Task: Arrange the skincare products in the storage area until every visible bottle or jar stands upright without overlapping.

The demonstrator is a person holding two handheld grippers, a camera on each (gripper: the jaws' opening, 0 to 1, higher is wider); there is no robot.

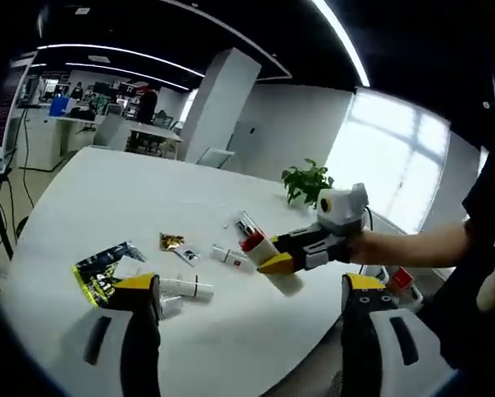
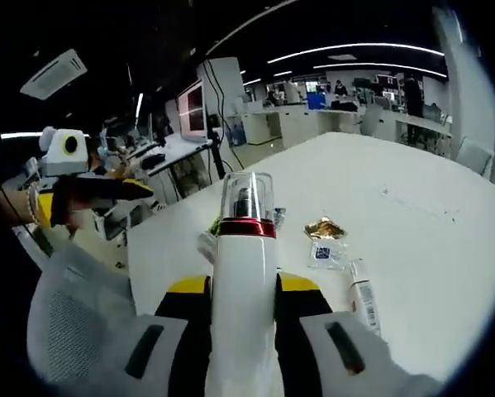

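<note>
My right gripper [image 2: 245, 285] is shut on a white pump bottle [image 2: 245, 248] with a red band and a clear cap, held above the white table [image 2: 429, 207]. In the left gripper view the same bottle [image 1: 257, 246] hangs tilted in the right gripper [image 1: 270, 255] over the table's near right part. My left gripper [image 1: 251, 289] is open and holds nothing. Lying flat on the table are a white tube [image 1: 189, 288], a small tube [image 1: 187, 255], a small white bottle [image 1: 229, 255] and a gold sachet [image 1: 171, 241].
A black and yellow packet [image 1: 107, 269] lies at the table's left. A potted plant [image 1: 306, 180] stands at the far edge. In the right gripper view a gold sachet [image 2: 323, 228], a clear sachet [image 2: 328, 252] and a white tube [image 2: 363, 302] lie ahead, with a mesh chair [image 2: 73, 322] at lower left.
</note>
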